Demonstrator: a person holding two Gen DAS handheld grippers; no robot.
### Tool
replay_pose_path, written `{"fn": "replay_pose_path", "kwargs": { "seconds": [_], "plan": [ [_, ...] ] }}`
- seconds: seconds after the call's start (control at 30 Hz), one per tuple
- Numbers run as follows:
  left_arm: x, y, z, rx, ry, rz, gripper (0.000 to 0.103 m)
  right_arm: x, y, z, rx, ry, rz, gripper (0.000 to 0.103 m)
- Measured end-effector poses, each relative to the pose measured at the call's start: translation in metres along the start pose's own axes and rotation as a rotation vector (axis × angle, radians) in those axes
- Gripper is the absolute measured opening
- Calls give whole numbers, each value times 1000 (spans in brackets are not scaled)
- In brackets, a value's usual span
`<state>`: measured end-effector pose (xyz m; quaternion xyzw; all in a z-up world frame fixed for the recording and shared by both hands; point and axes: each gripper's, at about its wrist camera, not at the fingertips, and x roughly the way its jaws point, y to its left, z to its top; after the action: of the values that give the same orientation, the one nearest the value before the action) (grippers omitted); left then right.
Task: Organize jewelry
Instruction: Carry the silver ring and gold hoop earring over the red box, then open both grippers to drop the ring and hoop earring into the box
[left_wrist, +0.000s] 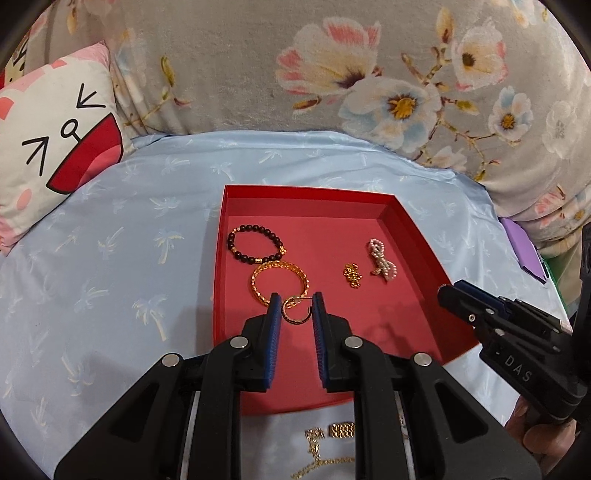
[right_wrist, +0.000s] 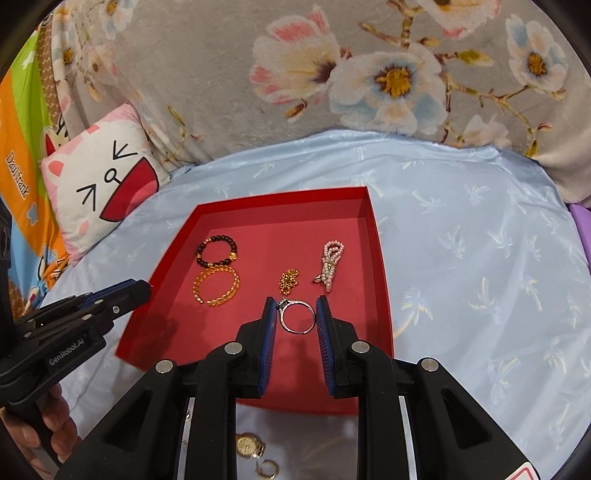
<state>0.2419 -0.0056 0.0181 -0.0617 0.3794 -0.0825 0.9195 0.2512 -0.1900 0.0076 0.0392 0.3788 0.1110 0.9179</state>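
Right wrist view: red tray (right_wrist: 380, 280) holds four pieces; right gripper (right_wrist: 296, 314) pinches silver ring (right_wrist: 297, 316), left gripper (left_wrist: 295, 312) hoop earring (left_wrist: 294, 313); watch (right_wrist: 248, 445), chains (left_wrist: 332, 435) remain on bed.

Red tray (left_wrist: 424, 236) holding beaded bracelet (left_wrist: 255, 243), gold bangle (left_wrist: 279, 282), pearl piece (left_wrist: 382, 262)

"GenRobot.AI" on left hand-held gripper (right_wrist: 146, 288)

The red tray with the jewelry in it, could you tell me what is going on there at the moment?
A person holding a gripper in each hand is sorting jewelry into the red tray on a blue sheet. The left gripper holds a small hoop earring over the tray; the right gripper holds a silver ring. A dark bead bracelet, a gold bangle, a small gold piece and a pearl piece already lie inside.
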Motion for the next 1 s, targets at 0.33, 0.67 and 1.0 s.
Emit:
{"fn": "replay_pose_path", "kwargs": {
  "seconds": [0.33,0.67,1.0],
  "plan": [
    [25,3,5,-11,25,17,17,27,-3,3,0,28,-10,21],
    [22,1,5,-19,4,53,42,17,-7,3,9,-12,-30,38],
    [-30,-14,-8,3,-17,61,46,-55,2,-13,20,-79,-17,43]
  ]
}}
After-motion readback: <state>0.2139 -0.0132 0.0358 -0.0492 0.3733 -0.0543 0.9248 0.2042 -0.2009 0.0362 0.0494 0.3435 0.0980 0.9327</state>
